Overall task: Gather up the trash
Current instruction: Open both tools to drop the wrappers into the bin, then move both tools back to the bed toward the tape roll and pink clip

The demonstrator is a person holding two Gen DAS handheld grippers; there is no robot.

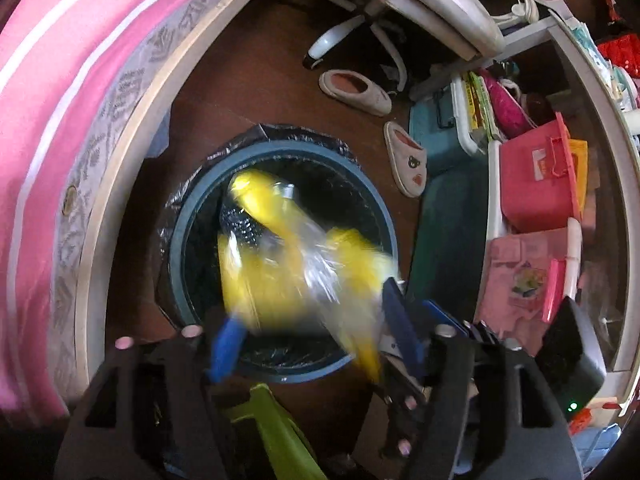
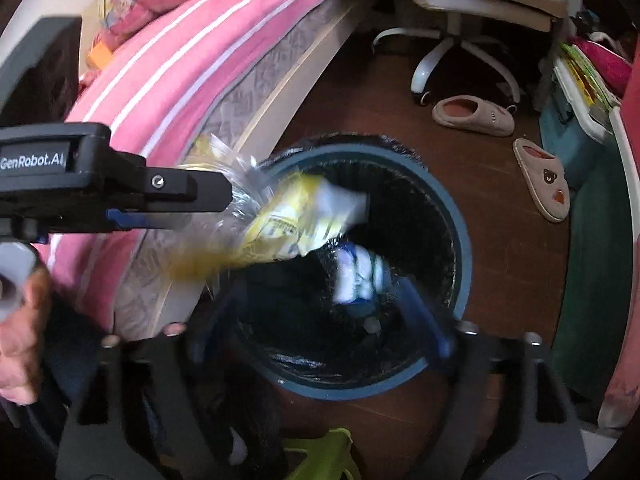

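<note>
A round bin (image 1: 384, 216) with a blue rim and black liner stands on the dark floor, right below both grippers. In the left wrist view a yellow and clear plastic wrapper (image 1: 280, 264) hangs blurred over the bin's mouth, between the wide-apart blue fingers of my left gripper (image 1: 312, 336). The right wrist view shows the left gripper (image 2: 224, 204) reaching in from the left with the wrapper (image 2: 288, 220) at its tip. My right gripper (image 2: 320, 328) is open above the bin (image 2: 464, 240). A blurred white and blue scrap (image 2: 360, 276) is loose inside the bin, below its fingers.
A bed with a pink striped cover (image 1: 60, 100) runs along the left. Two slippers (image 1: 404, 156) and a white swivel chair (image 1: 360, 28) are beyond the bin. Teal, pink and red storage boxes (image 1: 536, 176) crowd the right. Something lime green (image 1: 276, 420) lies below the grippers.
</note>
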